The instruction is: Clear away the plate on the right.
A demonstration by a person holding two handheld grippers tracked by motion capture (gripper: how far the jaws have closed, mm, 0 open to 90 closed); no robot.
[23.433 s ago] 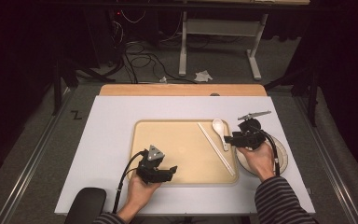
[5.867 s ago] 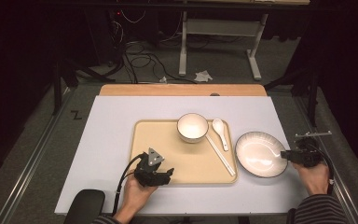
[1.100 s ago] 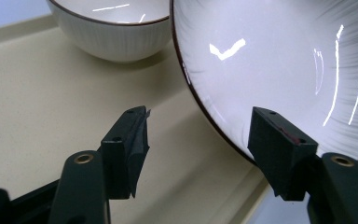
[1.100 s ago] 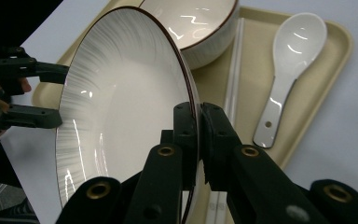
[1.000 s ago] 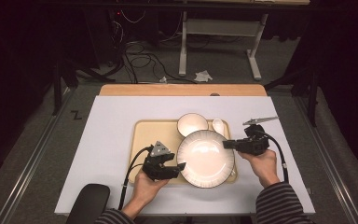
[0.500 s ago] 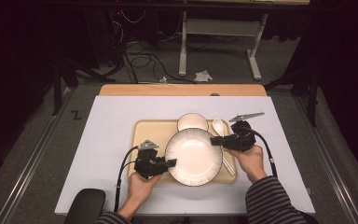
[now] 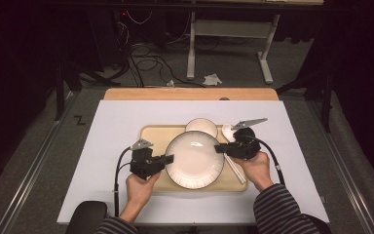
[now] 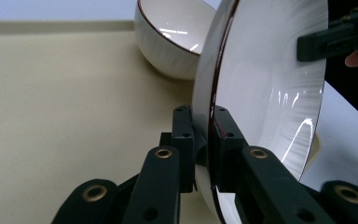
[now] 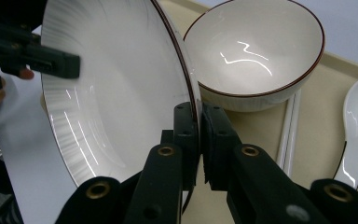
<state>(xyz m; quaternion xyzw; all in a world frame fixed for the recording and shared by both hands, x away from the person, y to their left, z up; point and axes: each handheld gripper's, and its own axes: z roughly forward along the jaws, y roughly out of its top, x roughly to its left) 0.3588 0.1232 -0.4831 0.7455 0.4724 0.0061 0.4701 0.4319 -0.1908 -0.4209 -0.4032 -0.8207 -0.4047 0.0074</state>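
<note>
1. White sheeting covers the worktop (image 7: 117, 146); a strip of pale wood shows along its far edge; grey carpeted floor (image 7: 39, 161) runs on both sides, with metal rails at each flank.
2. Dark room beyond; cables lie tangled on the floor behind the worktop, beside the white legs of a stand (image 7: 224, 46); a crumpled scrap of paper (image 7: 212, 79) lies near them.
3. A beige tray (image 7: 156, 134) sits at the middle of the worktop; on it a small white bowl (image 7: 200, 126) with a dark rim stands at the far side; a white spoon (image 7: 227, 130) and white chopsticks (image 7: 237, 170) lie along its right edge.
4. The white plate (image 7: 195, 159), dark-rimmed, is over the tray, just in front of the bowl.
5. The left gripper (image 7: 165, 159) has just been closing; its jaws are clamped on the plate's left rim.
6. The right gripper (image 7: 220, 148) has its jaws clamped on the plate's right rim; the plate is held between the two hands.
</note>
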